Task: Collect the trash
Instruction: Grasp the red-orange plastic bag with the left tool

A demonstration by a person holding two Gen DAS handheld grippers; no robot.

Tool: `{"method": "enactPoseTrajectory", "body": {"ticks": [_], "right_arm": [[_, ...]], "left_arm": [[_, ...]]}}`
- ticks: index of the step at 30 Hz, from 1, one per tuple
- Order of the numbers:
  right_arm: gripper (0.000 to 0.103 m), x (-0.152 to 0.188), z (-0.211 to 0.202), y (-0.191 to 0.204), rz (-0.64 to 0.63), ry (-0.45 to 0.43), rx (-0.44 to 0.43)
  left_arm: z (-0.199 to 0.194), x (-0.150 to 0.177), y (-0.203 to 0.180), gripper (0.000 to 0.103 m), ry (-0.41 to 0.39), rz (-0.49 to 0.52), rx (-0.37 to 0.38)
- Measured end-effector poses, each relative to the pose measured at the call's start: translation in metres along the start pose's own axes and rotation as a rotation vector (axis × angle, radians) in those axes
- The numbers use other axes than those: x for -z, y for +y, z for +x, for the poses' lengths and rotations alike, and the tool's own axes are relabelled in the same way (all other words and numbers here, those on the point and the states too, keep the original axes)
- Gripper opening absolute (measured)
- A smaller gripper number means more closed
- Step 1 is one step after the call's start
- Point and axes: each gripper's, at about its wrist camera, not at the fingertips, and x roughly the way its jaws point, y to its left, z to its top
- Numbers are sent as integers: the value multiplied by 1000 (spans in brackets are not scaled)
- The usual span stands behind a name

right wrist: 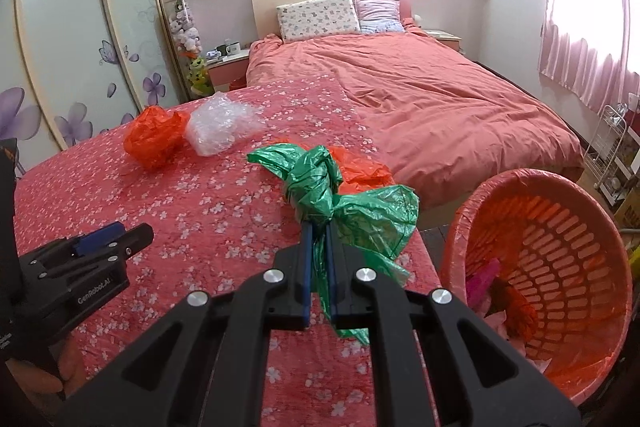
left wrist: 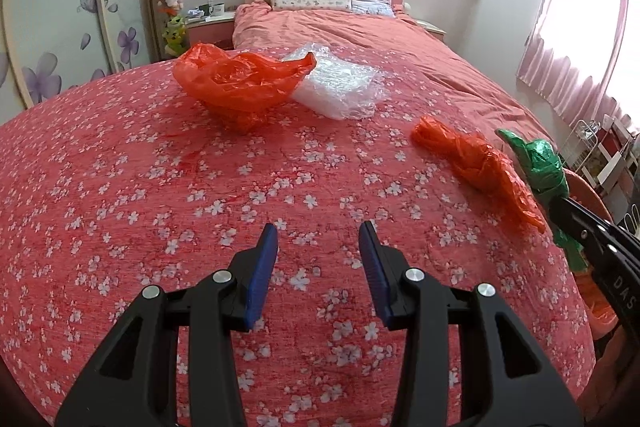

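Observation:
My right gripper [right wrist: 318,227] is shut on a crumpled green plastic bag [right wrist: 320,183], held just above the flowered red bedspread [right wrist: 200,211]; that bag [left wrist: 540,163] and gripper [left wrist: 560,205] also show at the right edge of the left wrist view. An orange bag [left wrist: 476,163] lies flat on the spread just beside it, partly hidden behind the green bag [right wrist: 360,167] in the right wrist view. Farther off sit a puffed orange bag [left wrist: 236,83] and a clear bubble-wrap wad [left wrist: 340,87], touching each other. My left gripper [left wrist: 318,247] hovers open over bare bedspread, nothing between its fingers.
An orange slotted waste basket [right wrist: 560,227] lined with orange plastic stands on the floor right of the bed, with pink and orange scraps inside. A pink duvet [right wrist: 440,99] and pillows fill the far half of the bed. A wardrobe with flower decals [right wrist: 80,67] runs along the left.

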Motion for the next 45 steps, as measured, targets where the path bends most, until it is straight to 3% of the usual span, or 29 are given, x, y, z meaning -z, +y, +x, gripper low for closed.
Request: {"method": "enactPoseTrajectory", "body": {"ticks": [11, 18, 21, 27, 33, 37, 41, 45], "right_arm": [[8, 0, 1, 8, -24, -9, 3], [8, -5, 6, 12, -34, -13, 7], [8, -7, 8, 14, -36, -16, 3], [8, -10, 15, 18, -38, -12, -8], [8, -8, 20, 19, -42, -3, -15], [8, -6, 21, 17, -35, 5, -15], [8, -5, 18, 19, -38, 6, -13], [8, -5, 10, 18, -39, -1, -8]], "left_arm": [[0, -10, 12, 43, -17, -30, -9], [7, -65, 38, 44, -92, -86, -72], [18, -91, 47, 59, -108, -100, -97], [56, -115, 63, 60, -38, -137, -114], [87, -106, 70, 60, 64, -138, -112], [88, -98, 71, 51, 76, -144, -97], [82, -90, 65, 28, 65, -112, -87], [70, -87, 68, 22, 58, -129, -77]]}}
